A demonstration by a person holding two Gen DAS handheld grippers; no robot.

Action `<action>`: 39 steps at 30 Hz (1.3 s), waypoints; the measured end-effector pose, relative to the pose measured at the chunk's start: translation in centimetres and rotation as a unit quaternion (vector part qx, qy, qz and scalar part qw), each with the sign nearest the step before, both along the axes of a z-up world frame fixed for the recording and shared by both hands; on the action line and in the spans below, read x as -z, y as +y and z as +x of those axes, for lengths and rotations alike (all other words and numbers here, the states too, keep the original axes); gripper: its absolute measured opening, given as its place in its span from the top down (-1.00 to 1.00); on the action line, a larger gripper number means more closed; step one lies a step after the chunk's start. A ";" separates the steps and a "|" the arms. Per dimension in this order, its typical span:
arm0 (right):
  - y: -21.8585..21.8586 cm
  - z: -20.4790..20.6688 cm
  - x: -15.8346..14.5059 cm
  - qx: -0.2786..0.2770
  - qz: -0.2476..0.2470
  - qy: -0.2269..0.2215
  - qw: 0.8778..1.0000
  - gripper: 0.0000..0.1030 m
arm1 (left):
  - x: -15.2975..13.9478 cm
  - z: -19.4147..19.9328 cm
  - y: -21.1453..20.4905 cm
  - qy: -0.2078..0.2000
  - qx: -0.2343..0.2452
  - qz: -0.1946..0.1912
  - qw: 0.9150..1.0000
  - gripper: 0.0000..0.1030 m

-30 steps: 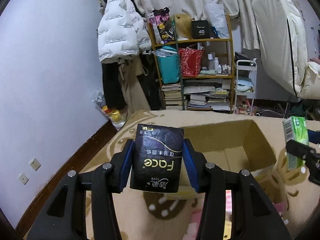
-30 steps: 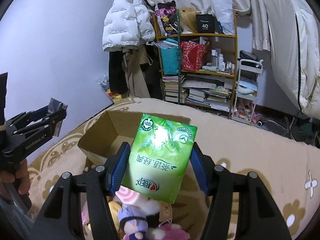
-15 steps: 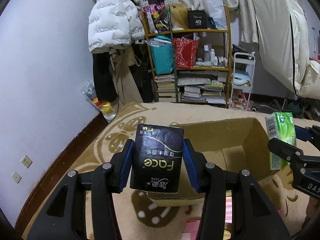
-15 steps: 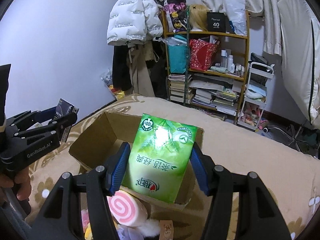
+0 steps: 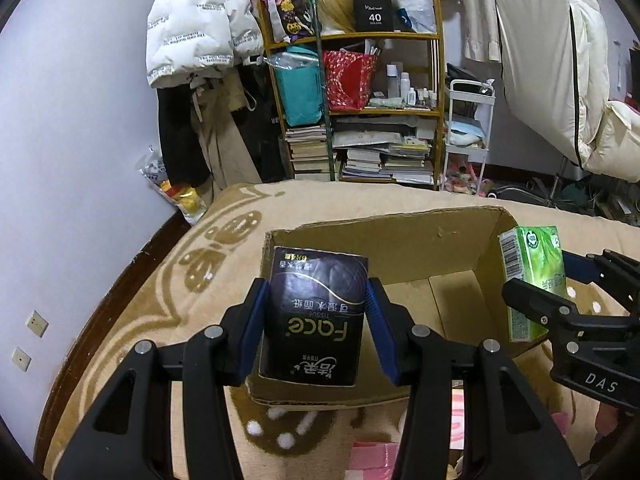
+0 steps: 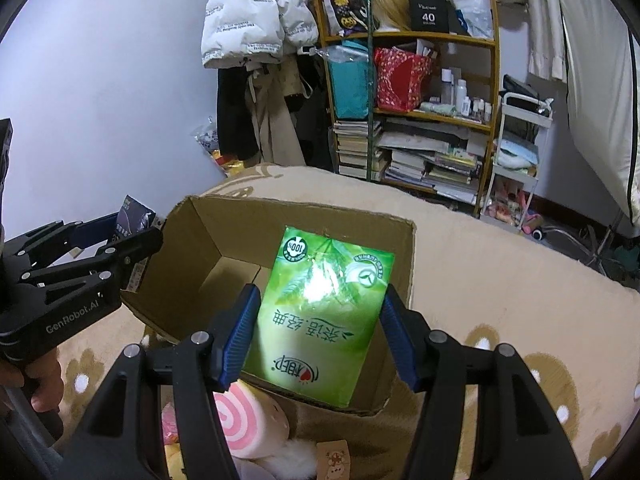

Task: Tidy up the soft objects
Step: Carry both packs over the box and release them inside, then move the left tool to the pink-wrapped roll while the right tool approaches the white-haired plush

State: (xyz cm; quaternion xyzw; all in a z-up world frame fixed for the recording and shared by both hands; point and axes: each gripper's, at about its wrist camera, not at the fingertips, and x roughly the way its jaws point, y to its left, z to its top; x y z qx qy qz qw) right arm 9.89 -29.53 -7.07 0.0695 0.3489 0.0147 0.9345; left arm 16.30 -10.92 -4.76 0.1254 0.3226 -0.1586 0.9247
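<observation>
The left gripper (image 5: 316,316) was clamped on a black tissue pack (image 5: 314,320) printed with "Face", its blue pads pressing the pack's two long sides, and the pack stood upright between them over the near left part of an open cardboard box (image 5: 384,236). The right gripper (image 6: 320,328) was likewise clamped on a green tissue pack (image 6: 320,316), held upright with its glossy front toward the camera, above the near wall of the same box. In the left wrist view the green pack (image 5: 532,280) and the right gripper's black frame appeared at the right edge, just over the box's right wall; in the right wrist view the left gripper (image 6: 132,236) showed at the left beside the box's left wall, with a hand (image 6: 40,388) wrapped around its grip. The box rested on a tan blanket (image 5: 224,248) with a brown pattern, and no objects could be seen inside its visible part. Just in front of the box, near the right gripper, lay a pink-and-white swirl plush (image 6: 248,416) among other soft toys. Behind the bed stood a wooden shelf (image 5: 436,80) crammed with books and bags, a white puffer jacket (image 5: 200,24) hanging to its left, and a small white cart (image 5: 468,120) to its right.
</observation>
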 end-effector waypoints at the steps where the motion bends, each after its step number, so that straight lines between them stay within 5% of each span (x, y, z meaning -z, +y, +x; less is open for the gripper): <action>1: -0.1 0.1 0.2 0.001 0.000 0.003 1.000 -0.24 | 0.1 0.1 0.0 0.003 0.000 -0.001 1.000 0.08; 9: -0.4 0.5 1.2 0.006 0.002 0.019 1.000 -0.25 | 0.9 1.0 -0.4 0.024 0.001 -0.009 1.000 0.05; 14: -0.4 0.6 1.4 0.003 0.003 0.023 1.000 -0.26 | 1.1 1.2 -0.4 0.018 -0.009 -0.006 1.000 -0.31; 20: -0.4 0.4 1.4 -0.004 0.003 0.021 1.000 -0.27 | 1.0 1.2 0.3 0.024 -0.022 -0.005 0.999 -0.51; 30: 0.8 -1.5 -1.5 -0.020 -0.008 -0.011 1.000 -0.98 | -1.1 -0.1 2.3 0.026 -0.044 -0.006 0.999 -0.84; 39: 1.1 -4.3 -3.6 -0.007 -0.001 -0.018 1.000 -1.00 | -2.7 -3.7 4.5 0.026 -0.064 -0.020 0.997 -0.99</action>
